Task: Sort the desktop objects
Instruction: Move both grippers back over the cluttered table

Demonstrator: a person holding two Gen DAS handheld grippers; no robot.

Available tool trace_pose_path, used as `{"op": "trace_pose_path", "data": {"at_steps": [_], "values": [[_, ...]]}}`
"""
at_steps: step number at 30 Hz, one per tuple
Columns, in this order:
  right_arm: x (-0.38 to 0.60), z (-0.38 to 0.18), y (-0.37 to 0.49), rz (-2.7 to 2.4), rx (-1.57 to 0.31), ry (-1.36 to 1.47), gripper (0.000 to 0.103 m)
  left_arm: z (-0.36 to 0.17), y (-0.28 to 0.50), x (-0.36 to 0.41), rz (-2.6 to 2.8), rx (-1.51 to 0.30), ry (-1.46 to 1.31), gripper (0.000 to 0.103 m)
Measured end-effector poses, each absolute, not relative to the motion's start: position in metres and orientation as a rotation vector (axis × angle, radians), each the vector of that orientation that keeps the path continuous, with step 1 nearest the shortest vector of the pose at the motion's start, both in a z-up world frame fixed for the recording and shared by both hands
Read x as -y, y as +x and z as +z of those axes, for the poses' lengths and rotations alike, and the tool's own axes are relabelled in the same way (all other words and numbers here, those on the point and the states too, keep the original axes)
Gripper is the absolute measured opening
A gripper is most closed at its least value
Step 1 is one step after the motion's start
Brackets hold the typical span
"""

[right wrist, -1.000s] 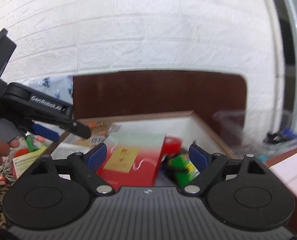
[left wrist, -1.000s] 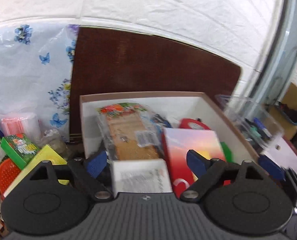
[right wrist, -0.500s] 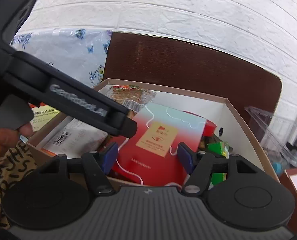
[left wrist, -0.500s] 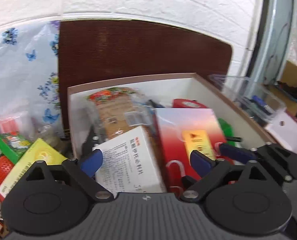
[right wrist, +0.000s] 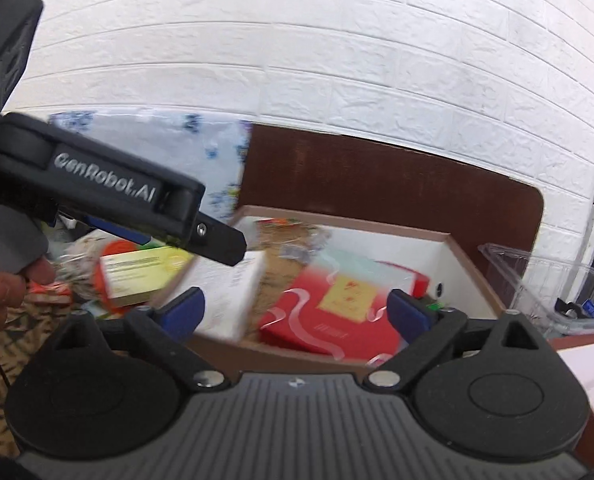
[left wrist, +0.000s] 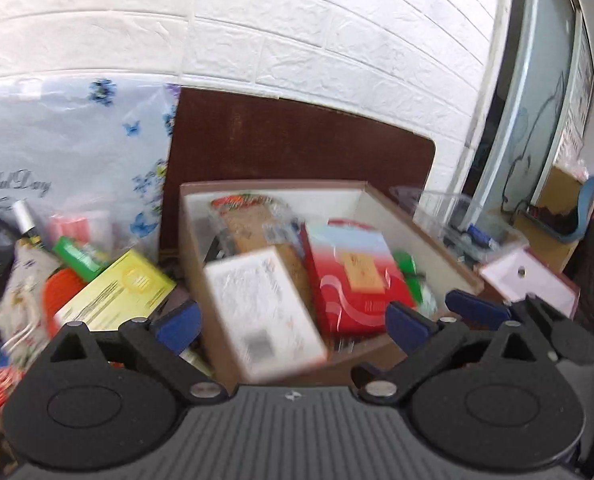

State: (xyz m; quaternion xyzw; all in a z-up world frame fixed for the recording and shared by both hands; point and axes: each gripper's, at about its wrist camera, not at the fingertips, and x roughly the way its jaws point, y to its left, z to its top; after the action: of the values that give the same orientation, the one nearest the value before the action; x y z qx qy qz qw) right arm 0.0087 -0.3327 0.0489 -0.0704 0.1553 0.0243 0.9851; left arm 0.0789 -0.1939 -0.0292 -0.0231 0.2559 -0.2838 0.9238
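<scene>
Left wrist view, one brown box (left wrist: 417, 226), one red carton (left wrist: 353, 276), one white carton (left wrist: 263, 312), each hand-held gripper (left wrist: 293, 320) wide, empty.

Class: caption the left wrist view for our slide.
Open left gripper faces a brown box packed with a white carton and a red packet.

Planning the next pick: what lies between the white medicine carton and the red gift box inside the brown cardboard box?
A clear-wrapped brown snack packet lies between the white carton and red box, seen in the left wrist view.
</scene>
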Motion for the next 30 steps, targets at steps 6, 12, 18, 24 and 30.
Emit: {"op": "trace_pose_path", "data": {"at_steps": [6,12,18,24,30], "values": [[0.301,0.036,-0.007,0.049,-0.431,-0.091,0.096,-0.053,0.047,0.163,-0.501,-0.617,-0.064,0.101],[0.266,0.022,-0.025,0.111,-0.485,-0.124,0.097,-0.065,0.026,0.131,-0.4,-0.649,-0.063,0.101],[0.23,0.016,-0.035,0.194,-0.509,-0.132,0.097,-0.072,0.011,0.09,-0.305,-0.662,-0.105,0.101],[0.189,0.011,-0.03,0.298,-0.534,-0.155,0.097,-0.081,0.013,0.038,-0.158,-0.678,-0.168,0.101],[0.153,0.006,-0.016,0.397,-0.558,-0.215,0.097,-0.088,0.022,-0.014,-0.023,-0.687,-0.238,0.101]]}}
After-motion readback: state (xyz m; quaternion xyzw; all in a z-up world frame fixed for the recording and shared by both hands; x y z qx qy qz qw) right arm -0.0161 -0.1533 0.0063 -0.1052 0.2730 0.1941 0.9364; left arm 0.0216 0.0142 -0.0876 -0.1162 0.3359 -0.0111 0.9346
